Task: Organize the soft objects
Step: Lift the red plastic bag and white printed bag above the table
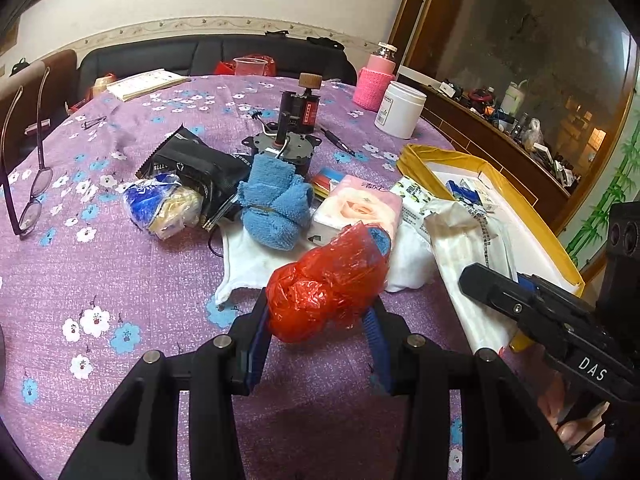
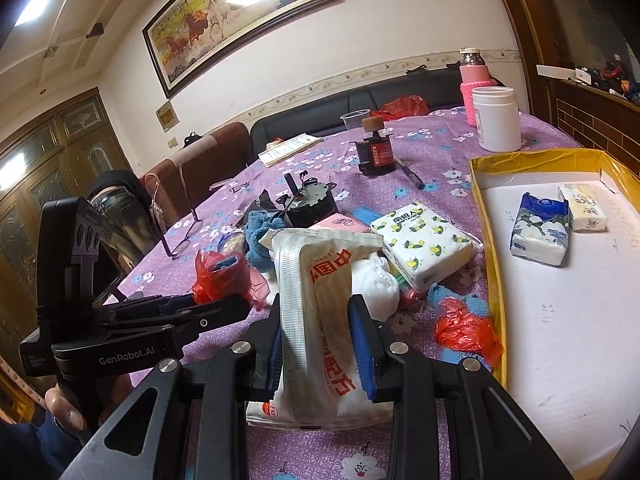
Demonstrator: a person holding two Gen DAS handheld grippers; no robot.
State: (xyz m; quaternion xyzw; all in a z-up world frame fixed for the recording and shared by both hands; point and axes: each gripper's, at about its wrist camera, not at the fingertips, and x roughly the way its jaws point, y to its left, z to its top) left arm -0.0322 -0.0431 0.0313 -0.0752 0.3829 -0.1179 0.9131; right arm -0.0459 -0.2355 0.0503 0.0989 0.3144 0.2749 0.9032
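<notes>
My left gripper (image 1: 320,312) is shut on a crumpled red plastic bag (image 1: 328,292) with a blue cloth inside and holds it above the purple tablecloth; the bag also shows in the right wrist view (image 2: 218,276). My right gripper (image 2: 316,328) is shut on a white soft packet with red print (image 2: 320,312), which also shows in the left wrist view (image 1: 472,248). A yellow-rimmed box (image 2: 486,216) at the right holds two tissue packs (image 2: 540,228). A rolled blue towel (image 1: 274,204), a pink tissue pack (image 1: 356,212), a lemon-print tissue pack (image 2: 424,244) and a second red bag (image 2: 466,330) lie on the table.
A motor (image 1: 280,140), a black pouch (image 1: 192,168), a bagged roll (image 1: 160,208), glasses (image 1: 32,200), a white jar (image 1: 400,108), a pink bottle (image 1: 376,80), a pen (image 2: 412,176) and a white cloth (image 1: 248,264) lie on the table. A sofa stands behind.
</notes>
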